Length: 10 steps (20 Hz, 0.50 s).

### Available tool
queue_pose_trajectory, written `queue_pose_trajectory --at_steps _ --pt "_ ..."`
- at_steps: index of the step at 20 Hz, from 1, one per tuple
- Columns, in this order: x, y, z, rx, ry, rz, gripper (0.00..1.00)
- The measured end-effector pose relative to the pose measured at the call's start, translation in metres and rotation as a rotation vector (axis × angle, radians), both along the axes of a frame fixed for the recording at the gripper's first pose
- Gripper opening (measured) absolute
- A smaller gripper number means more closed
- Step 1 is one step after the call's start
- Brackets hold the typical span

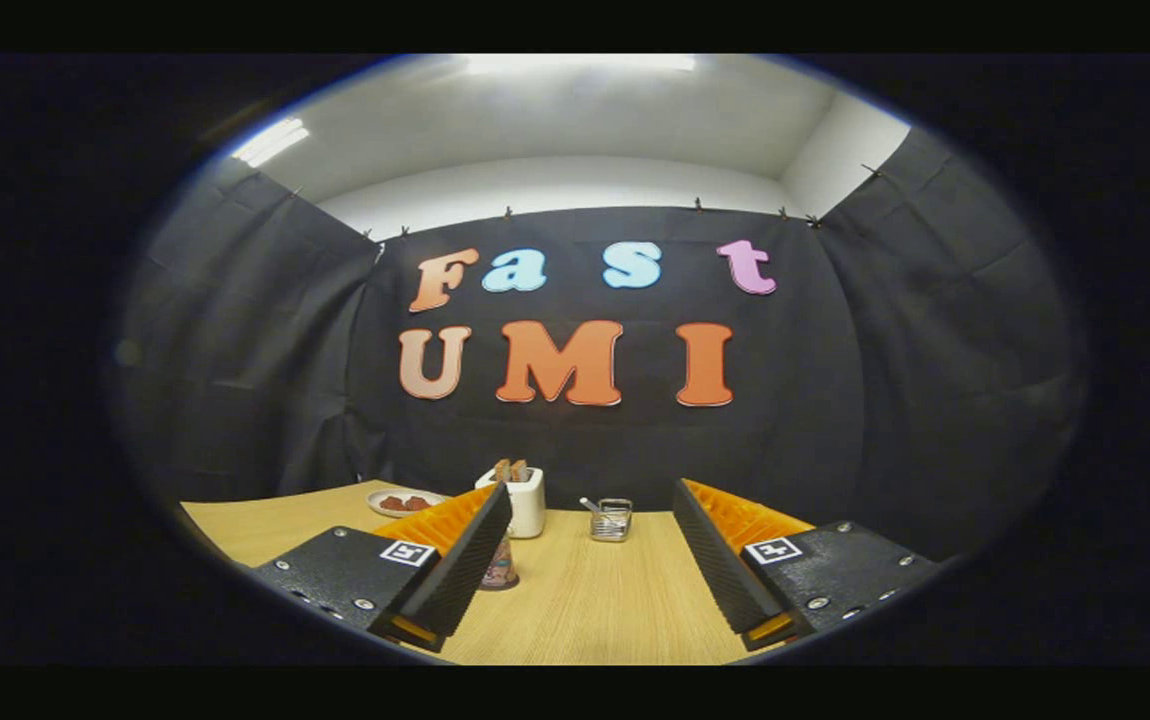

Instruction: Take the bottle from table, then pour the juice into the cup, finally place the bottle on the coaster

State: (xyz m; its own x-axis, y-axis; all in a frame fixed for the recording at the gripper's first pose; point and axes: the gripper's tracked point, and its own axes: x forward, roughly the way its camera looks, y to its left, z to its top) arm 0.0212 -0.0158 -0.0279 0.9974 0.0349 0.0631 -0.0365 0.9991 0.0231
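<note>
My gripper (590,495) is open, its two fingers spread wide above the wooden table (585,600), with nothing between them. Just behind the left finger (475,550) stands a small patterned cup (500,568) on the table, partly hidden by that finger. I cannot make out a bottle or a coaster from this angle.
At the far edge of the table stand a white toaster (525,500) with two slices in it, a small plate (403,503) with brown food to its left, and a clear glass container (612,520) with a utensil. Black cloth walls close the booth behind.
</note>
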Motion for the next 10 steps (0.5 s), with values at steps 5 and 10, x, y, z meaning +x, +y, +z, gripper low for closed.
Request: queue_pose_trajectory --at_steps 5,10 --pt "-0.001 0.007 0.008 -0.022 -0.038 0.007 0.96" --pt "-0.003 0.02 0.015 -0.024 -0.048 0.019 0.96"
